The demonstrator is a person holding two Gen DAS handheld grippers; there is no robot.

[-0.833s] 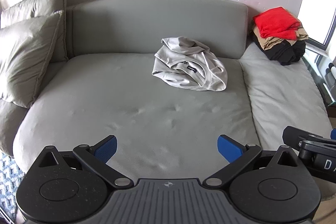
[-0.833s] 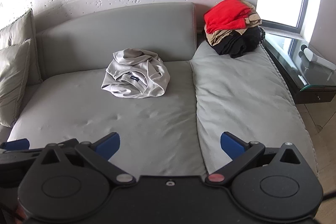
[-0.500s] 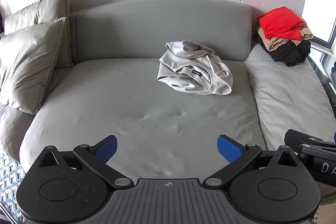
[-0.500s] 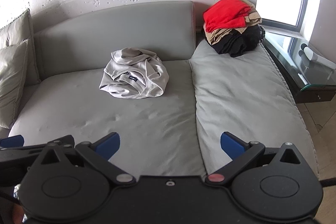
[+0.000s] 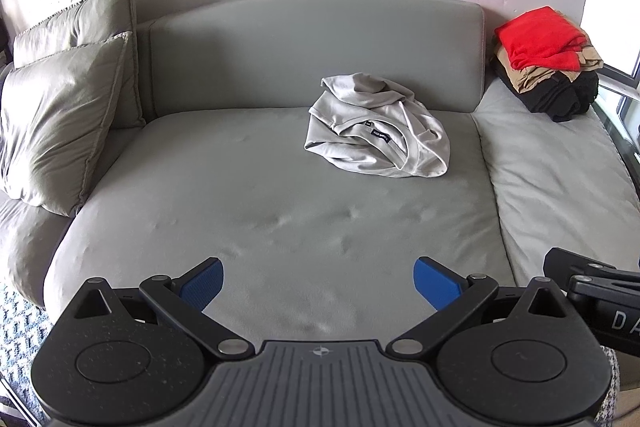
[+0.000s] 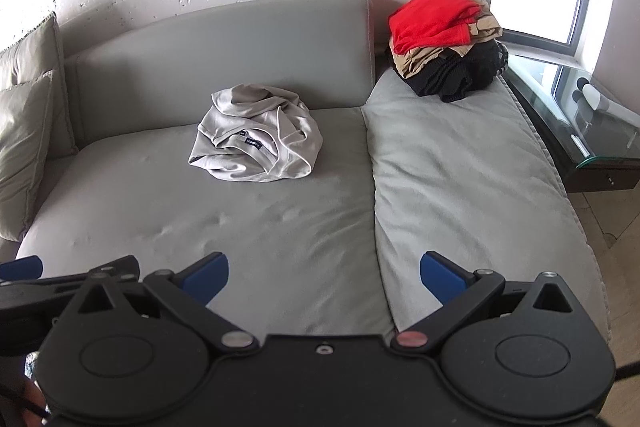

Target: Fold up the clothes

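Observation:
A crumpled light grey shirt (image 5: 378,137) (image 6: 256,143) lies in a heap near the back of the grey sofa seat (image 5: 248,195) (image 6: 200,211). A pile of clothes, red on top of tan and black (image 5: 548,63) (image 6: 444,39), sits at the far right end of the sofa. My left gripper (image 5: 318,285) hangs open over the seat's front edge, well short of the shirt, nothing between its blue pads. My right gripper (image 6: 324,279) is open too, equally far from the shirt. Each gripper's body shows at the edge of the other's view.
Two grey-green pillows (image 5: 64,107) lean at the sofa's left end. A lighter cushion (image 6: 460,179) forms the right part of the seat. A glass side table (image 6: 576,119) stands under the window at the right. A patterned rug (image 5: 16,331) shows bottom left.
Both views have drifted: the sofa and shirt sit a little lower and further right in the left wrist view, and the left gripper shows more in the right wrist view. The jaws stayed wide.

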